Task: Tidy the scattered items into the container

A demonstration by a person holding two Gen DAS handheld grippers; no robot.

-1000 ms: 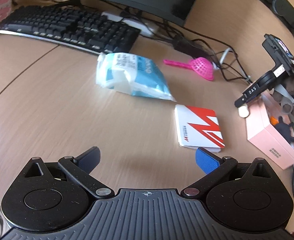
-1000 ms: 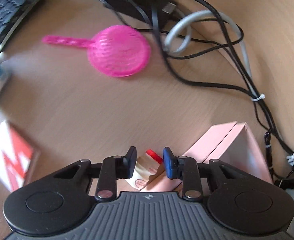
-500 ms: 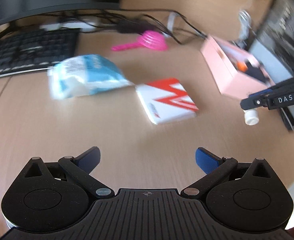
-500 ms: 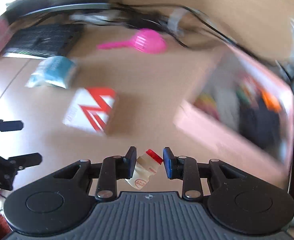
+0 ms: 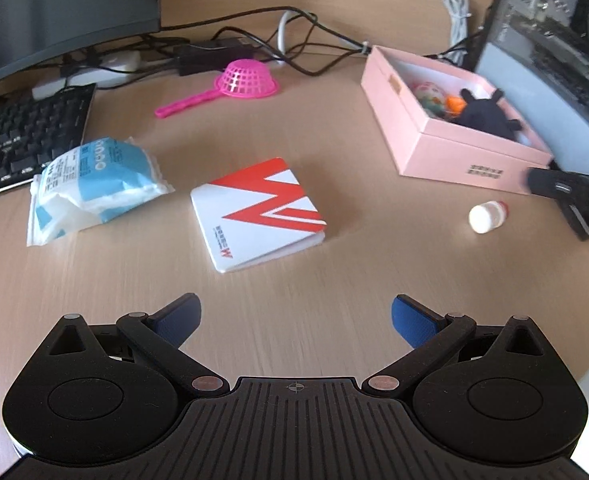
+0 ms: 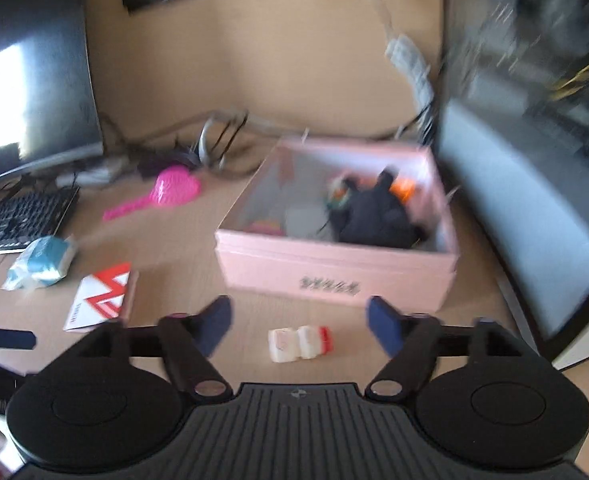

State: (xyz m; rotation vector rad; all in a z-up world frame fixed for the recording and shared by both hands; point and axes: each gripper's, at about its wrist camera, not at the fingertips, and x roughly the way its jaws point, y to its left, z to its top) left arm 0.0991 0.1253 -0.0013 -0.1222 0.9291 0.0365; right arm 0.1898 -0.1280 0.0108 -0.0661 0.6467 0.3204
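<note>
Now the small white bottle (image 6: 300,343) lies on its side between the opening right gripper (image 6: 300,322) jaws, seemingly untouched; red cap, smooth plastic.

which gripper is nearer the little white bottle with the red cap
Right. The right gripper is opening directly over the small bottle, pads clear of it. The left gripper hangs open farther off, nearer the red-and-white booklet.

The left gripper (image 5: 296,316) and right gripper (image 6: 299,326) are showing black ridged bodies, round black discs, silver screws and blue finger pads (image 5: 408,318).
</note>
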